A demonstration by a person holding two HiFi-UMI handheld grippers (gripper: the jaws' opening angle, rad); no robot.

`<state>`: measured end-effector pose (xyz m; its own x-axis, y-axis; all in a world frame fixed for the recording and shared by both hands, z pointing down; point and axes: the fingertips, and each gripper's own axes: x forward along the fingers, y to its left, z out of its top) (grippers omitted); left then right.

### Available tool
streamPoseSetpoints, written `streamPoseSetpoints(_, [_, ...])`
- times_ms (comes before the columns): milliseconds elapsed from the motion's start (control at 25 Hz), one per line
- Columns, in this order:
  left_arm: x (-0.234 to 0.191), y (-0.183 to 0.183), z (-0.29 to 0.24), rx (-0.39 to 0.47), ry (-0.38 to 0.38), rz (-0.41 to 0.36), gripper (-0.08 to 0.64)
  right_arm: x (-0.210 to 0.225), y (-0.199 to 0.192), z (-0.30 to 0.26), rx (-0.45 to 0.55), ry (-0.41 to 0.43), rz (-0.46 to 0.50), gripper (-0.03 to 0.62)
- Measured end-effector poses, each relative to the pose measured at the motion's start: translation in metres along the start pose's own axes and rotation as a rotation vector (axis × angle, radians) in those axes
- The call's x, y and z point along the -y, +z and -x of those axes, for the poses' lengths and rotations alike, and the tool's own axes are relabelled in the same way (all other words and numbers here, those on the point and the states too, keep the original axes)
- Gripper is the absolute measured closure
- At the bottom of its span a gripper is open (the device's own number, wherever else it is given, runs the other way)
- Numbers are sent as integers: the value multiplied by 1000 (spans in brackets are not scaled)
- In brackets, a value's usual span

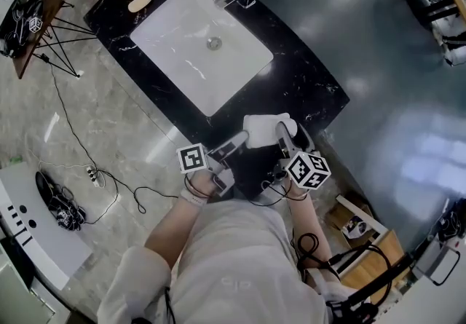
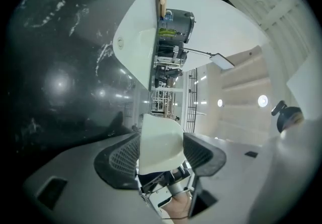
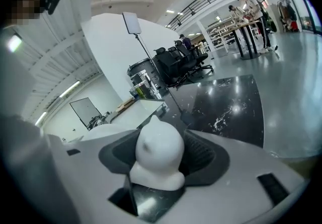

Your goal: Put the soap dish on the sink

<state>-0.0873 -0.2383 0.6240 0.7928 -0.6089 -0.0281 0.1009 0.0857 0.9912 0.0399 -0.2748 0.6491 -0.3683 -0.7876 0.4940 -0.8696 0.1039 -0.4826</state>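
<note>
Head view: my left tool (image 1: 242,140) and right tool (image 1: 281,133) both pinch the soap dish (image 1: 263,127), at five o'clock from the sink (image 1: 175,35).

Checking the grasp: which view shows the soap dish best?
The head view: most of the soap dish shows, held by the left gripper and right gripper. Each gripper view shows only the part clamped between its jaws.

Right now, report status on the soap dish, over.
Left hand-held gripper shut on soap dish; right hand-held gripper likewise. Dish at near end of black counter, short of sink. Nothing in between.
</note>
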Motion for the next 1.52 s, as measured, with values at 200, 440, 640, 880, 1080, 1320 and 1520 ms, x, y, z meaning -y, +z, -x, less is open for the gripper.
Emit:
streamPoseSetpoints(200, [-6, 9, 2, 21, -1, 10, 302, -3, -6, -6, -36, -19, 83, 318])
streamPoseSetpoints(440, [-5, 14, 3, 33, -1, 17, 318, -6, -12, -7, -62, -26, 115, 318])
streamPoseSetpoints(640, [-4, 17, 5, 49, -15, 28, 321, -6, -12, -3, -56, -29, 124, 318])
streamPoseSetpoints(880, [-4, 23, 13, 82, -12, 47, 321, -12, 2, 4, -7, -22, 118, 318])
streamPoseSetpoints(1080, [-4, 25, 25, 100, 2, 39, 322, -17, 13, 17, 42, -21, 107, 318])
streamPoseSetpoints(1320, [-8, 24, 35, 112, 66, -10, 322, -23, 13, 31, 57, -15, 111, 318])
streamPoseSetpoints(1520, [-18, 25, 41, 109, 127, -85, 368, -25, 8, 43, 63, -20, 112, 318])
